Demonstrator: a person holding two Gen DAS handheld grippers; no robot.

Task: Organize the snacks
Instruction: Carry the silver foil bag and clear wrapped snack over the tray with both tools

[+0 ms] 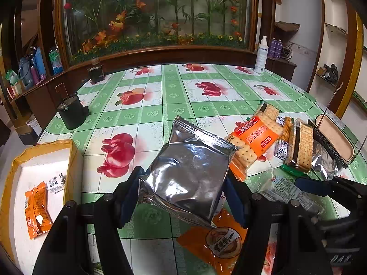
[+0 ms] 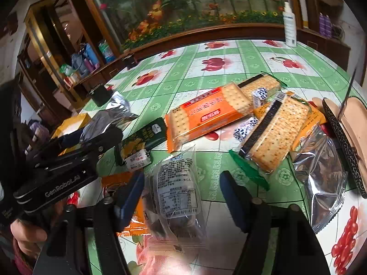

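Observation:
My left gripper (image 1: 182,183) is shut on a silver foil snack bag (image 1: 190,171) and holds it above the table; it also shows in the right wrist view (image 2: 112,114). A yellow box (image 1: 13,169) at the left holds an orange packet (image 1: 37,210) and a small white candy (image 1: 56,183). My right gripper (image 2: 183,194) is open around a clear packet with a printed label (image 2: 176,192), which lies on the table. An orange cracker pack (image 2: 206,114), a green-edged cracker pack (image 2: 275,135) and another silver bag (image 2: 323,176) lie beyond it.
A round table with a green fruit-print cloth (image 1: 172,96). Two black cups (image 1: 72,112) (image 1: 96,74) stand at the far left, a white spray bottle (image 1: 261,55) at the back, an open glasses case (image 1: 332,139) at the right. An orange packet (image 1: 220,240) lies near the front.

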